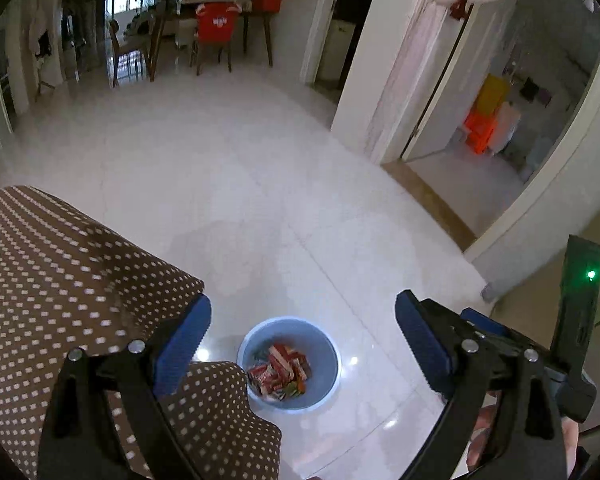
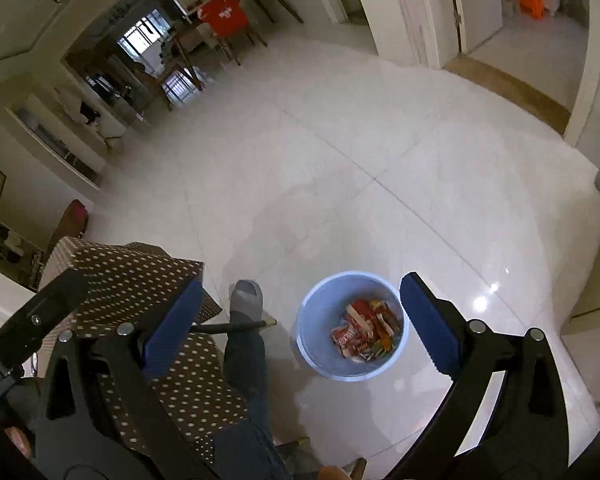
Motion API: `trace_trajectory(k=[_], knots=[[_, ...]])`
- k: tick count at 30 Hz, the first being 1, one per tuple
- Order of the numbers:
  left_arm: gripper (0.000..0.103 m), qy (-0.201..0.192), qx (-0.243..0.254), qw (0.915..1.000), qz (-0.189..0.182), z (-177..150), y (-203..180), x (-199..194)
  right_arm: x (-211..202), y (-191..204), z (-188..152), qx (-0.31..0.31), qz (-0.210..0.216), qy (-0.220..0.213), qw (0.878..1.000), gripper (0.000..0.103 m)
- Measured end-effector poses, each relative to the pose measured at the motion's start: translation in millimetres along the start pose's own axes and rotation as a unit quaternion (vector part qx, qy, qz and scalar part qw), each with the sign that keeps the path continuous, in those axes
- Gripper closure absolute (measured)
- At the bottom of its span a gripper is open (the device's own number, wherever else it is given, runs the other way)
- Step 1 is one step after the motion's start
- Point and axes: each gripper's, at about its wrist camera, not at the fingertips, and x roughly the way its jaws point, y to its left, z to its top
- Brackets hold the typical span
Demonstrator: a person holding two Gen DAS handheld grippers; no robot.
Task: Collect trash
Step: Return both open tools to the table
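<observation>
In the left wrist view, the left gripper (image 1: 303, 336) hangs with its jaws spread wide and nothing between them, above a pale blue bin (image 1: 326, 344) on the white tiled floor (image 1: 260, 184), with red snack wrappers (image 1: 281, 372) inside and a brown polka-dot cushion (image 1: 68, 280) beside it. In the right wrist view, the right gripper (image 2: 302, 316) is likewise wide and empty over the same bin (image 2: 320, 312), wrappers (image 2: 366, 330) within, a person's grey-socked foot (image 2: 247, 298) just left.
</observation>
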Motion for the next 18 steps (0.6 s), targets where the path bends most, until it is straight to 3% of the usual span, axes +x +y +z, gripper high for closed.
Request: trace_trajectory(k=[11, 18], knots=[[0.011, -0.077, -0.007, 0.9970, 0.001, -8.4, 33.6, -99.0, -49.4, 93.1, -1.0, -0.069, 0.035, -0.046, 0.996, 0.006], [0.010, -0.119, -0.011, 0.9925, 0.027, -22.6, 70.8, -154.1, -67.5, 149.4, -15.9, -0.113, 0.058, -0.060, 0.990, 0.006]])
